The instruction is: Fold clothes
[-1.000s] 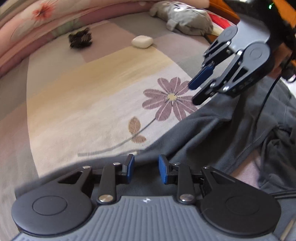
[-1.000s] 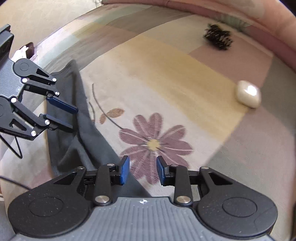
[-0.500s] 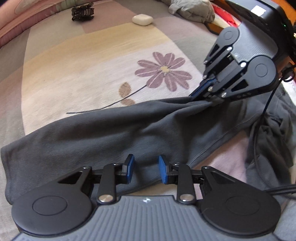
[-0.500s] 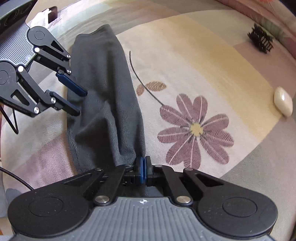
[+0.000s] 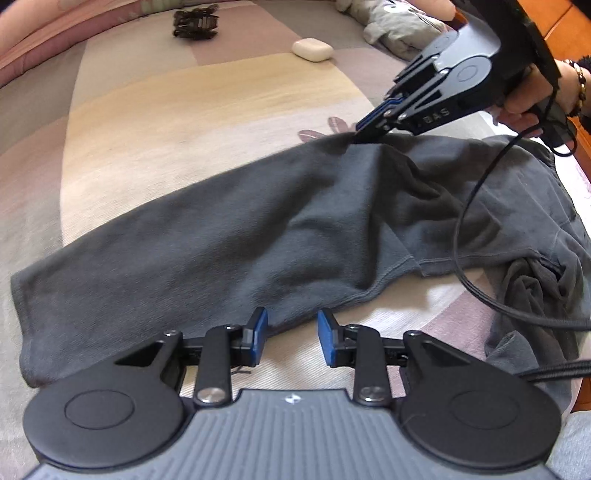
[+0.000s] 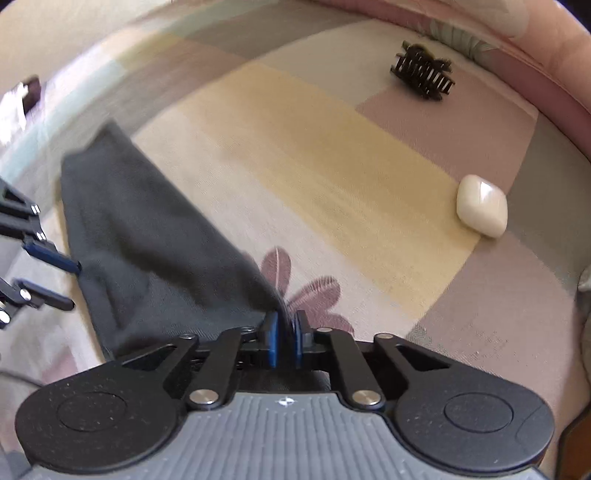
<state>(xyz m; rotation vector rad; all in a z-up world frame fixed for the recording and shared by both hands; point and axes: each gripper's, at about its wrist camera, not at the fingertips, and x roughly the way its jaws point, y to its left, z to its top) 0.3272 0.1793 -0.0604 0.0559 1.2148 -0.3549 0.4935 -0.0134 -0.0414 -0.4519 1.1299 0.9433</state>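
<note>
Two blue pads of the left gripper (image 5: 290, 338) stand apart, holding nothing, at the near hem of the dark grey garment (image 5: 229, 236) spread on the patterned bedcover (image 5: 177, 122). A black cable (image 5: 461, 221) crosses the cloth.

From the right wrist, the right gripper (image 6: 284, 338) is pinched on the garment's edge; a white case (image 6: 480, 210) and a hair claw (image 6: 423, 74) lie well apart.

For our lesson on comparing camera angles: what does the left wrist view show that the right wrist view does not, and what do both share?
Only the left wrist view: the hand holding the right tongs, a black cable, a grey plush toy, and the garment's bunched end.

Only the right wrist view: the right tongs' pads clamping the fabric close up.

Both: the dark grey garment, open left tongs, white case, black hair claw, flowered bedcover.
</note>
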